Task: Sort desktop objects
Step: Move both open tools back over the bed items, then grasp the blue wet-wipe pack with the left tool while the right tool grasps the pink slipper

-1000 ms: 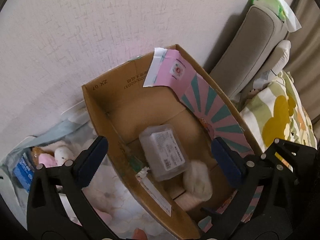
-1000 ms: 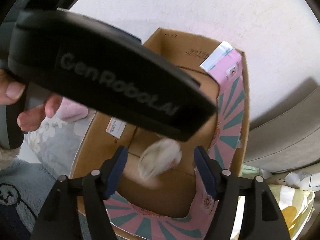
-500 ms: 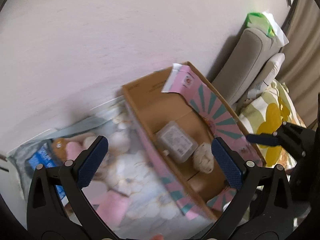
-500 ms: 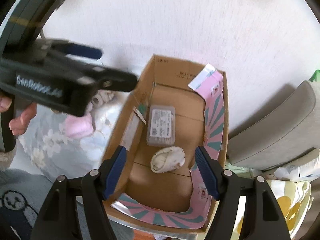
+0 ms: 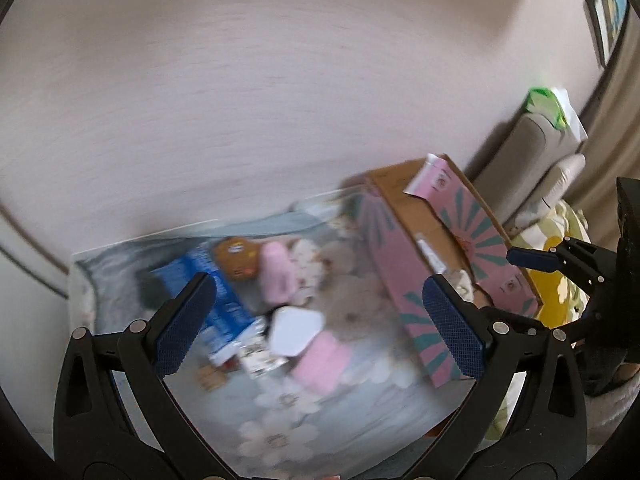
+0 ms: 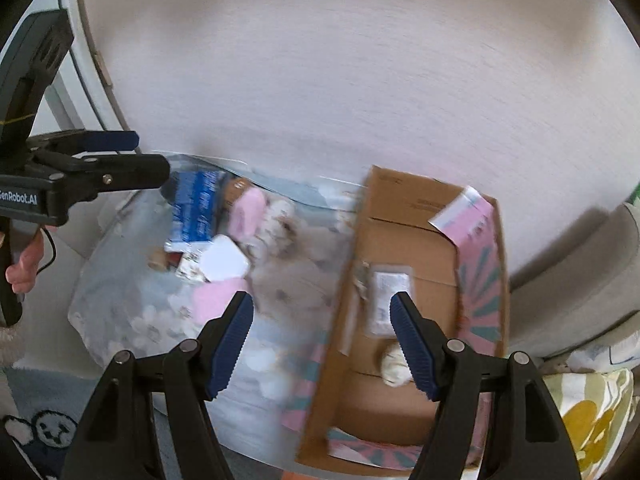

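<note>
Left gripper (image 5: 320, 324) spread, empty, above clutter on the floral cloth (image 5: 280, 420). Right gripper (image 6: 322, 344) spread, empty, by the cardboard box (image 6: 408, 240). Risk, judged: the smooth white case (image 5: 294, 330) touches the soft pink pouch (image 5: 320, 360); a blurred approach may nudge both.

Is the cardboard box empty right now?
No. The cardboard box holds a clear plastic case and a whitish fluffy ball.
</note>
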### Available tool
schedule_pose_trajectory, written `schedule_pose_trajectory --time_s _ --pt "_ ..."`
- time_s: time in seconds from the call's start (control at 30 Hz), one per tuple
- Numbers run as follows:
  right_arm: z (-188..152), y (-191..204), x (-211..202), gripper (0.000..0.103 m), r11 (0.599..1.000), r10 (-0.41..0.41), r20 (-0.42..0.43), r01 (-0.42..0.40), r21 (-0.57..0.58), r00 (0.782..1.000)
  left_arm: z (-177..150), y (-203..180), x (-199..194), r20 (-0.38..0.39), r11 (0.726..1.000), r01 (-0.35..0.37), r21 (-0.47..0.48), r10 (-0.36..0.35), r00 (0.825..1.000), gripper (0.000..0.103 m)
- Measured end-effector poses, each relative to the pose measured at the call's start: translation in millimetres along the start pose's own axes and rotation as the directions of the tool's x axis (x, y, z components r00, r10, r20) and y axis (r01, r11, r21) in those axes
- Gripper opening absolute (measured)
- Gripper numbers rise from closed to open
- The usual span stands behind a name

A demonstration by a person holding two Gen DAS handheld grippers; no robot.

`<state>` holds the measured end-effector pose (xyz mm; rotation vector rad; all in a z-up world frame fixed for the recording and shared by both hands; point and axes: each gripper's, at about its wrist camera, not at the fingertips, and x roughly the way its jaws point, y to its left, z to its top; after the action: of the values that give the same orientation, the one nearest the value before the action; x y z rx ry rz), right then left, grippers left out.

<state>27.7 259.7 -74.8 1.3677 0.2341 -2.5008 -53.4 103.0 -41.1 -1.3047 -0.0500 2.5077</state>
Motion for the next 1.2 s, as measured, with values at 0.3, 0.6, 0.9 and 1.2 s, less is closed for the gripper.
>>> schedule_pose_trajectory --time_s 0.3,0.6,0.9,1.2 --pt "28 46 16 0.067 0.998 0.058 0.019 -0.059 0.008 0.998 -15 66 -21 0.009 0.996 -0.051 -0.078 0.052 0.999 0.103" --pt "41 58 42 0.067 0.993 0.068 -0.001 -0.068 0.096 0.998 -29 127 -19 -0.026 0.989 -0.103 -0.109 0.101 0.995 0.103" --pt "22 74 92 0.067 0.987 0.074 -0.078 -0.062 0.148 0.994 -58 148 31 -0.119 0.991 -0.053 -0.12 0.039 0.992 0.103" --pt "-13 82 127 0.067 0.946 0.062 -0.059 -0.04 0.322 0.996 -83 150 94 -0.168 0.968 0.013 -0.251 -0.056 0.984 0.102"
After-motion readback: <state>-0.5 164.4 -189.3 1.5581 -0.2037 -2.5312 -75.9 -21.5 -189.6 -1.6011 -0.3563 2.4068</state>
